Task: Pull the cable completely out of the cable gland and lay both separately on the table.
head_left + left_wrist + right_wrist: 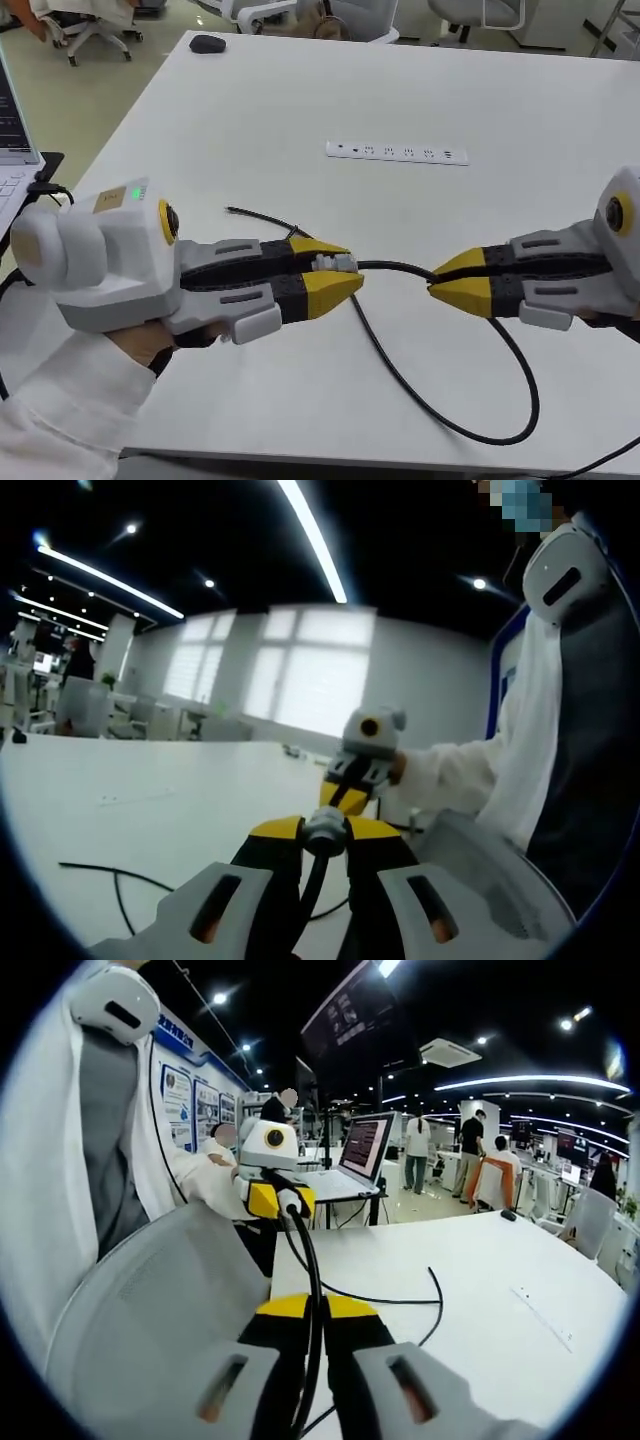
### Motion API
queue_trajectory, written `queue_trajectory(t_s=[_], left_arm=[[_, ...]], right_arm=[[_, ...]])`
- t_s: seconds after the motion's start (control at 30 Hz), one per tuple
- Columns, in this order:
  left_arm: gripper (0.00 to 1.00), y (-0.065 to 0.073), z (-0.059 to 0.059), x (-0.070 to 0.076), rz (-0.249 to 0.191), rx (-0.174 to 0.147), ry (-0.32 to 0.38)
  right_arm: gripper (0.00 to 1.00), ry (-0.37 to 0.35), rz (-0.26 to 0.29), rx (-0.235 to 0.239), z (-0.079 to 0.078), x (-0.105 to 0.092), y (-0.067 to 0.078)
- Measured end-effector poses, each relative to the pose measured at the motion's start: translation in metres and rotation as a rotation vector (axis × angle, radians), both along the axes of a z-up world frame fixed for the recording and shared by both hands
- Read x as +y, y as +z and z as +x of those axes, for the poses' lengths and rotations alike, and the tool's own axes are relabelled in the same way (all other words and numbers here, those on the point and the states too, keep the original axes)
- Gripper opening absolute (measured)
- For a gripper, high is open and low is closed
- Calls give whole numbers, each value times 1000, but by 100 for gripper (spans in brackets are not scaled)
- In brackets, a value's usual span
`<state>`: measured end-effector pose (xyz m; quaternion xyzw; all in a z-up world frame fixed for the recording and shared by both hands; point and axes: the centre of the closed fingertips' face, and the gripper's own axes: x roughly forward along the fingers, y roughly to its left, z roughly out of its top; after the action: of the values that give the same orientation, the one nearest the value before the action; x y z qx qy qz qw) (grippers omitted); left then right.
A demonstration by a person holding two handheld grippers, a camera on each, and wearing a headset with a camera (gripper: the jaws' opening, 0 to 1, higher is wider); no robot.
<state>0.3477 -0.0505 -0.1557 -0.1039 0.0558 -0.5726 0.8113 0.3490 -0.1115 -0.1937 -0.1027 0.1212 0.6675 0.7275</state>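
1. Cable: black. A short span is held in the air between the two grippers, over the near half of the table. The rest loops on the table toward its near edge. A loose end lies beyond the left gripper, toward the table's middle.
2. Gland: pale grey, clamped between the left gripper's yellow jaws. The cable is not yet out of it.
3. Right gripper: jaws closed on the cable, near the gland but not touching it.
4. Step in hand, as I judge it, is drawing the two apart.
   - Keep the gland hand fixed.
   - Pull the right gripper straight along the gland's axis, with no sideways bend at its mouth.
   - Let the loop feed in without snagging.
   - If the cable slides in the jaws, take a fresh grip close to the gland.
5. Views:
   - Left gripper view shows the gland's round end face-on, seated at the jaw tips. Head view gives it only from the side.
   - Right gripper view shows the cable lying lengthwise in the slot between its jaws. In head view the jaws cover this.
   - Head view shows how the whole loop lies on the table.
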Motion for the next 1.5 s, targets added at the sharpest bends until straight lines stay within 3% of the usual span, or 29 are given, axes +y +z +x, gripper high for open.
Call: queue_trajectory(t_s=[0.37,0.73,1.07,1.27,1.5], left_arm=[[17,-2,0,1,5,13,2],[17,-6,-2,-2,27,18,-10],[17,-5,-2,-2,21,14,-8],[17,-6,-2,-3,30,13,-10],[17,-6,-2,-2,30,11,-5]], right_arm=[[3,-75,-12,60,6,-21,-21],[4,-89,-31,75,3,-23,-25],[15,-71,-39,8,2,-16,-3],[17,2,6,-48,-4,7,26],[16,94,-7,-93,-12,39,33]])
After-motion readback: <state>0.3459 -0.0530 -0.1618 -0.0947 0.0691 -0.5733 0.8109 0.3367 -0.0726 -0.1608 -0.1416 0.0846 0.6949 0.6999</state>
